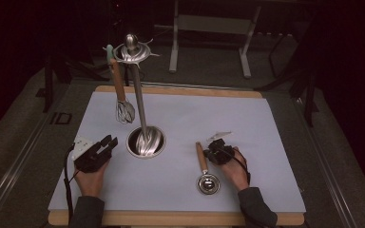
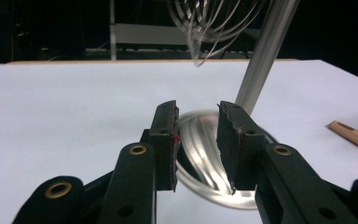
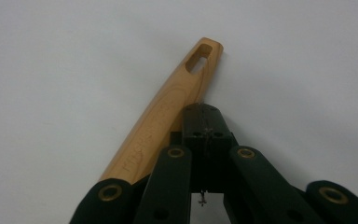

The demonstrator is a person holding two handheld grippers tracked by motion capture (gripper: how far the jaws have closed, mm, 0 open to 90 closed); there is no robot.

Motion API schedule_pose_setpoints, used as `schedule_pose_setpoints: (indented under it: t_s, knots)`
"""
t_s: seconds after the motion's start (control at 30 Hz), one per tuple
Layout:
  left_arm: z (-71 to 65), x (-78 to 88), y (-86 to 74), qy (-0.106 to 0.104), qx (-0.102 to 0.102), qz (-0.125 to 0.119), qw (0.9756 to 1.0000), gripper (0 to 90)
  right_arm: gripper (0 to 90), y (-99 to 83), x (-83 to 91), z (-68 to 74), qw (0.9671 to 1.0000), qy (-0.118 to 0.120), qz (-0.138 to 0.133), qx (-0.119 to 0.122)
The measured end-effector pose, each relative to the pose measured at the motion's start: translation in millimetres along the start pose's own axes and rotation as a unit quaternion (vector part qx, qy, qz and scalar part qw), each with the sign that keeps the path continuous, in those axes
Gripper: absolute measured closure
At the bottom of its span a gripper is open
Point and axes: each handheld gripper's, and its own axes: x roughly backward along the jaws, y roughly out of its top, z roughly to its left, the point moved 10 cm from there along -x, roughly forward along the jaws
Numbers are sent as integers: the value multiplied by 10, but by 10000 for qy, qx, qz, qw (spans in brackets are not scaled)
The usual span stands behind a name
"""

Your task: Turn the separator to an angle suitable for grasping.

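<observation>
- Left gripper (image 1: 105,144) sits near the left edge of the white board (image 1: 266,156), jaws partly open with nothing between them; in the left gripper view they frame the round steel base (image 2: 209,158) of the utensil stand (image 1: 139,102).
- Whisk (image 1: 122,102) with a wooden handle hangs from the stand's top ring, over the board's far-left part, clear of the surface. Looks done; leave it alone.
- Stand base sits mid-board, left of centre. Likely job for the left gripper: steady the stand, so close on the pole low down, not on the curved base.
- Wooden-handled ladle (image 1: 204,168) lies flat toward the near-right part of the board, bowl toward the near edge, handle pointing to the far edge.
- Right gripper (image 1: 215,153) rests just right of the handle, jaws fully closed and empty; in the right gripper view the handle (image 3: 168,107) runs along their left side.
- To grip well: open first, shift left to straddle the handle mid-length, keep the slotted end free for hooking.
</observation>
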Motion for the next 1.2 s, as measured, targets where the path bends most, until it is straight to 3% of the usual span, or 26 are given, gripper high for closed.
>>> schedule_pose_setpoints:
  t_s: [0.23, 0.37, 0.7, 1.0, 1.2]
  knots:
    - [86, -15, -116, 125, 140, 79, 9998, 689, 851, 24, 26, 198, 9996, 148, -25, 253]
    - [109, -22, -147, 176, 96, 144, 9997, 689, 780, 23, 160, 219, 9998, 117, -93, 129]
    - [95, -37, -179, 173, 91, 187, 9996, 689, 696, -132, 343, 352, 9982, 593, -1, -97]
    - [110, -26, -175, 179, 122, 159, 9996, 689, 692, -157, 296, 447, 9964, 760, 269, -249]
    - [106, -25, -175, 176, 116, 162, 9996, 688, 647, -205, 228, 480, 9930, 920, 603, -431]
